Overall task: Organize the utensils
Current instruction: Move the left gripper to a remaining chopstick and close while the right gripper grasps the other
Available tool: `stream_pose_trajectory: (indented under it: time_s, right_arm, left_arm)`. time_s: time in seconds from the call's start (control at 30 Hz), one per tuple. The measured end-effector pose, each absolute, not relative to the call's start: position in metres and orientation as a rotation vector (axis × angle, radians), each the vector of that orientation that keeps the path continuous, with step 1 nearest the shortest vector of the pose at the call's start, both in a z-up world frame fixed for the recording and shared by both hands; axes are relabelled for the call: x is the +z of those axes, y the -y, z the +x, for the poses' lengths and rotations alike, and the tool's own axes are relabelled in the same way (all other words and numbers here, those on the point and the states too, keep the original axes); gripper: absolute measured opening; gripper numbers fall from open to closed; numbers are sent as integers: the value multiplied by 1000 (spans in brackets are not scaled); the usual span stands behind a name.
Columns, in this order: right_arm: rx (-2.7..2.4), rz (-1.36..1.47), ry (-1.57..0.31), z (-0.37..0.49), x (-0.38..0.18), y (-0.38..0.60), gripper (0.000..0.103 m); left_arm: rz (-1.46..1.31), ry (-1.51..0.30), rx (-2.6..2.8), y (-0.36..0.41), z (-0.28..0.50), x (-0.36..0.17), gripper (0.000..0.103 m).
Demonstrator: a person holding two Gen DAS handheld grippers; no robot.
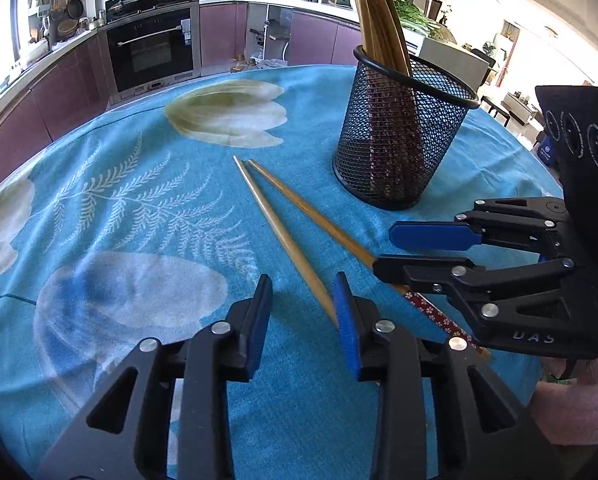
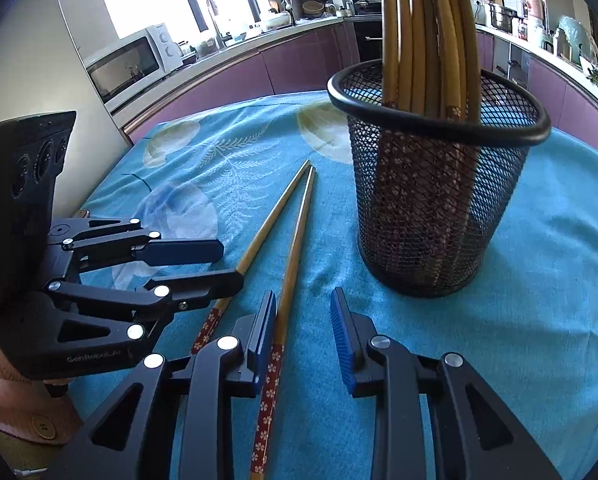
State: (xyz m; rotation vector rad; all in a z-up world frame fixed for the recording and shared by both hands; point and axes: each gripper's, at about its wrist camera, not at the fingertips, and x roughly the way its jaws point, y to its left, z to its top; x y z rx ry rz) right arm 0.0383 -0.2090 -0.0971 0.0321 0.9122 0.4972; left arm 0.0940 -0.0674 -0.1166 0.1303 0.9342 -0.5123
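Observation:
Two bamboo chopsticks with red flowered ends lie on the blue cloth, forming a narrow V. My left gripper [image 1: 303, 286] [image 2: 231, 264] is open, low over the left chopstick [image 1: 280, 232] [image 2: 267, 224], which runs in beside its right finger; the other pad stands well clear. My right gripper [image 2: 304, 296] [image 1: 383, 251] is open too. The right chopstick [image 2: 298, 240] [image 1: 316, 216] lies along the inside of its left finger. A black mesh holder [image 1: 399, 140] [image 2: 431, 200] stands just beyond, with several chopsticks [image 2: 427, 40] upright in it.
The round table [image 1: 139, 200] carries a blue cloth printed with pale flowers and ferns. Purple kitchen cabinets, an oven [image 1: 151, 48] and a microwave [image 2: 131, 64] ring the room behind. A pink sleeve [image 2: 19, 400] shows behind the left gripper.

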Motion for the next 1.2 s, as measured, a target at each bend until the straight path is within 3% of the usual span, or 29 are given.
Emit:
stream_pose_trajectory:
  time_s: [0.23,0.67,0.97,1.2]
  right_arm:
    - [494,5,-903,50,-98,199,25]
    - [485,35,-903,60,-100,197,10]
    - [484,100,-899,58,-100,205,6]
    - [468,64,-907,57,-101,203,7]
  left_arm:
    - [109,-946,-515,63,96,-117,32]
    - [78,-958,-519,61,106,-118,33]
    - [48,-965,-505,59,124,-117,29]
    - [67,-985,-513,71,137,-121,19]
